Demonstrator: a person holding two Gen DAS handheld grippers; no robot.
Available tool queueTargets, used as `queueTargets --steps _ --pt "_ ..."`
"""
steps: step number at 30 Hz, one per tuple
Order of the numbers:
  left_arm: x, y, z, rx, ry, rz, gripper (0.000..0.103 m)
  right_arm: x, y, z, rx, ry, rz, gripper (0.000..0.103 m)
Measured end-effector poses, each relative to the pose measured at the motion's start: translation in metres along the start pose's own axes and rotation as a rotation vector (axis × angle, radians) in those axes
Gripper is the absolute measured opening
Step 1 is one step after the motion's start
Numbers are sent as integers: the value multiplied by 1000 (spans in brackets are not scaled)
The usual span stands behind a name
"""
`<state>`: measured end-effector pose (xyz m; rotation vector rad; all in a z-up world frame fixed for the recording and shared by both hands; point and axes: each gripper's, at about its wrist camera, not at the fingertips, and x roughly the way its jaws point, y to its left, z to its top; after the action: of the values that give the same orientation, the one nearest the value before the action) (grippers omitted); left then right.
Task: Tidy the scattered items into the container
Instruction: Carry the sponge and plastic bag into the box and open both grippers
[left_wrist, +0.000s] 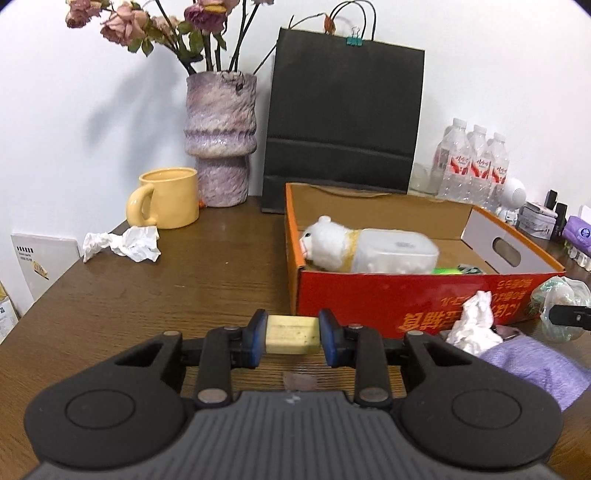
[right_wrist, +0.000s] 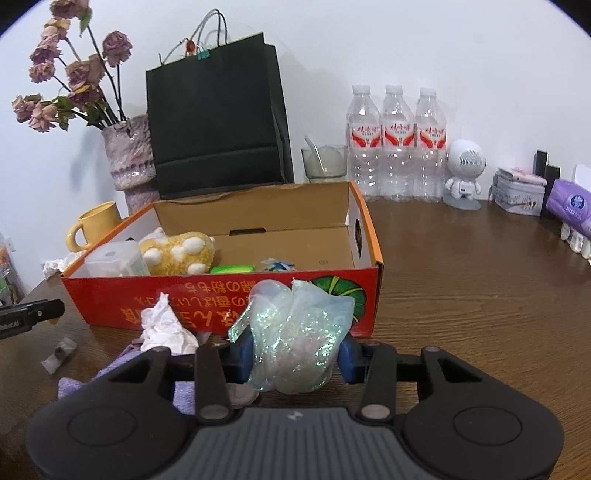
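Clamping a pale yellow block (left_wrist: 292, 334) between its blue pads, the left gripper (left_wrist: 293, 338) hung just above the wooden counter (left_wrist: 177, 280), with the block's two ends pressed against the pads. In the left wrist view, the red cardboard box (left_wrist: 369, 291) stood just beyond the block toward 1 o'clock. Inside the box lay a white plush toy (left_wrist: 327, 240) against the left wall, with a clear plastic tub (left_wrist: 393, 254) touching it on the right. A crumpled white tissue (left_wrist: 474, 325) and a purple cloth (left_wrist: 535, 365) lay at 3 o'clock from the gripper, in front of the box. Another crumpled tissue (left_wrist: 122, 243) sat at 10 o'clock, near a yellow mug (left_wrist: 168, 203) and a purple vase (left_wrist: 221, 140) of dried roses. A black paper bag (left_wrist: 343, 122) stood behind the box at 12 o'clock.

The right gripper (right_wrist: 295, 356) was closed on a glittery translucent pouch (right_wrist: 295, 332), whose bulk bulged up between and over the blue pads. The box's red front wall (right_wrist: 207, 302) stood just beyond the pouch at 12 o'clock. In this view the box held a yellow spotted plush (right_wrist: 181, 253), the tub (right_wrist: 114, 260), a green packet (right_wrist: 232, 268) and a small crumpled wrapper (right_wrist: 277, 265). The tissue (right_wrist: 166, 328) lay at 10 o'clock from the gripper, touching the purple cloth (right_wrist: 74, 386). A small wrapped piece (right_wrist: 59, 354) lay farther out at 9 o'clock. Three water bottles (right_wrist: 397, 144) lined the wall at 1 o'clock.
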<state>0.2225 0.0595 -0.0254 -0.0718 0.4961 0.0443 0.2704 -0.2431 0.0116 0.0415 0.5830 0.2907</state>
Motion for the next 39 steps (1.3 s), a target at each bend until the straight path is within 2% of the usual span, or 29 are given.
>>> queueTargets --steps 11,18,24,28,39 --pt "-34 -30 1 -100 -42 -56 30 -37 9 12 -12 -96 50 43" --pt "-41 -60 37 -70 -83 -108 30 -51 17 45 -60 -172 78 43" --pt "-17 -80 74 -62 -73 -122 30 -33 14 75 -47 -180 90 43" --pt "6 -96 91 -34 -62 -95 30 -9 11 84 -29 -150 98 43" --pt "59 -118 88 13 11 -8 30 41 -2 86 -34 -70 53 42"
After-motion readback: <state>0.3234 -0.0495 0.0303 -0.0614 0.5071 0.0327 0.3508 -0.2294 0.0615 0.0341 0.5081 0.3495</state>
